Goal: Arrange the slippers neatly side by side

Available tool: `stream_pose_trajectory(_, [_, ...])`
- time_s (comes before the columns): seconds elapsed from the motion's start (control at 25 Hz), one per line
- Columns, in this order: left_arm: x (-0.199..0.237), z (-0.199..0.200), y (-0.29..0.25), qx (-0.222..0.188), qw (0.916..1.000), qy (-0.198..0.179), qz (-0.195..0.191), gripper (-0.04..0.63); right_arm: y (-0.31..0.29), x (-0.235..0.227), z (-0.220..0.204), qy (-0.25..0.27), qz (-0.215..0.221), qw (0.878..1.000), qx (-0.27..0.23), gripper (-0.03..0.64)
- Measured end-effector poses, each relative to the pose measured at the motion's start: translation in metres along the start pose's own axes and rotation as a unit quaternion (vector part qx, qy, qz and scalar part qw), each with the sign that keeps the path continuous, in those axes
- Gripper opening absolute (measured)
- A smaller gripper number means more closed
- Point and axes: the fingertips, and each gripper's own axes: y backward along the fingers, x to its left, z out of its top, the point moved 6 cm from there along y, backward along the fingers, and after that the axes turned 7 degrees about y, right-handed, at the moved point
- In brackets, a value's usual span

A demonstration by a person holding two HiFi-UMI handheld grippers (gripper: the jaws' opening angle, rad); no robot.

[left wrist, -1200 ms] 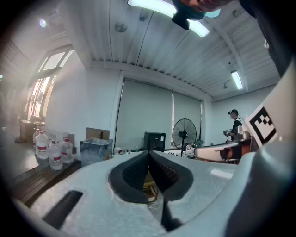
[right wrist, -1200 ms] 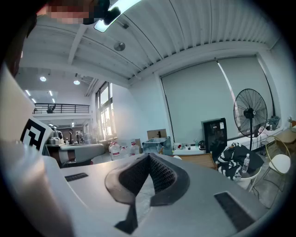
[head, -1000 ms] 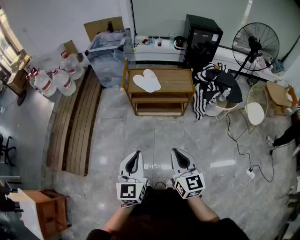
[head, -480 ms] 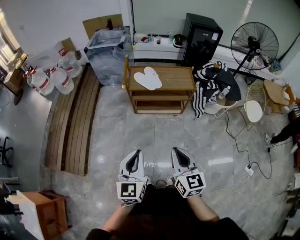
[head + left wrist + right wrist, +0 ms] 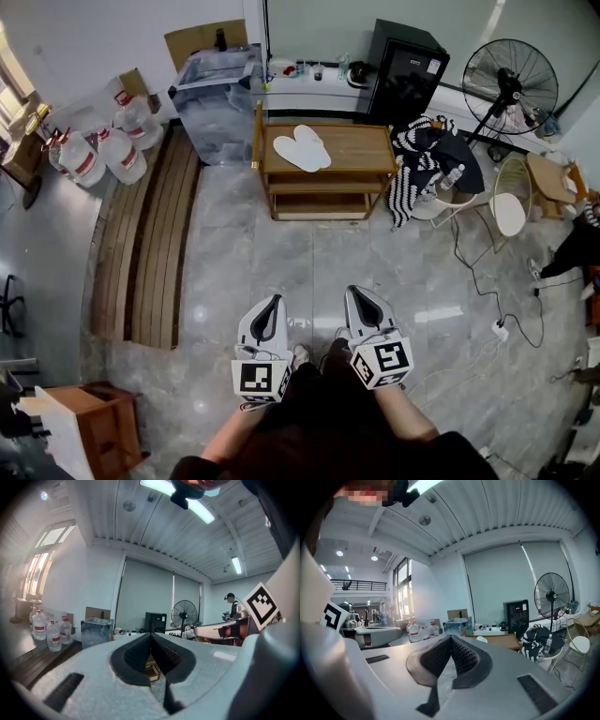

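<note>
Two white slippers (image 5: 302,147) lie side by side, touching, on top of a low wooden table (image 5: 361,155) at the far side of the room. My left gripper (image 5: 273,304) and right gripper (image 5: 359,294) are held close to my body, well short of the table, over the tiled floor. Both have their jaws closed tip to tip with nothing between them. In the right gripper view a slipper (image 5: 482,639) peeks over the jaw edge on the table (image 5: 501,641). The left gripper (image 5: 150,634) view shows only the table's lower shelf through the jaw gap.
A clear plastic bin (image 5: 216,98) and water jugs (image 5: 103,150) stand left of the table. A black cabinet (image 5: 405,70), a standing fan (image 5: 509,84), a chair with striped cloth (image 5: 427,159) and floor cables (image 5: 478,300) are at the right. Wooden planks (image 5: 141,244) lie at the left.
The view has shifted slightly; the table and slippers sit a little further right and up in the frame. Both grippers stay shut and side by side.
</note>
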Motion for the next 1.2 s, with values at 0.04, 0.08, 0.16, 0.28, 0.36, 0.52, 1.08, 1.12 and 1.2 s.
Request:
stream_pose_trajectory(0.04, [0.002,-0.001,0.001,0.000,1.0000,0.001,-0.001,0.015,-0.001,0.000,0.000,0.001,-0.002,1.000,0.000,0.009])
stream_pose_trajectory(0.08, [0.003,-0.001,0.000,0.000,1.0000,0.002,-0.003,0.015,-0.003,0.000,0.001,0.001,-0.003,1.000,0.000,0.009])
stream_pose_trajectory(0.16, [0.007,-0.001,-0.003,-0.001,1.0000,0.002,-0.006,0.015,-0.009,-0.001,0.002,0.001,-0.006,1.000,-0.001,0.009])
stream_pose_trajectory(0.28, [0.012,0.001,-0.010,-0.002,1.0000,0.000,-0.007,0.015,-0.021,-0.004,0.001,-0.001,-0.002,1.000,0.000,0.009])
stream_pose_trajectory(0.36, [0.015,0.002,-0.017,-0.004,1.0000,0.002,-0.007,0.015,-0.030,-0.006,0.002,0.000,0.005,1.000,0.000,0.009])
stream_pose_trajectory(0.52, [0.021,0.004,-0.037,-0.004,1.0000,0.003,-0.001,0.015,-0.050,-0.018,0.003,0.001,0.013,1.000,0.000,0.009])
stream_pose_trajectory(1.08, [0.034,0.016,-0.174,0.001,1.0000,0.007,0.004,0.015,-0.156,-0.105,0.011,-0.003,0.034,0.999,0.014,0.009])
stream_pose_trajectory(1.12, [0.035,0.019,-0.186,0.002,0.9999,0.007,0.008,0.015,-0.166,-0.113,0.013,-0.003,0.038,0.999,0.016,0.009])
stream_pose_trajectory(1.2, [0.036,0.025,-0.213,0.005,0.9998,0.009,0.017,0.015,-0.186,-0.131,0.018,-0.002,0.049,0.999,0.020,0.009])
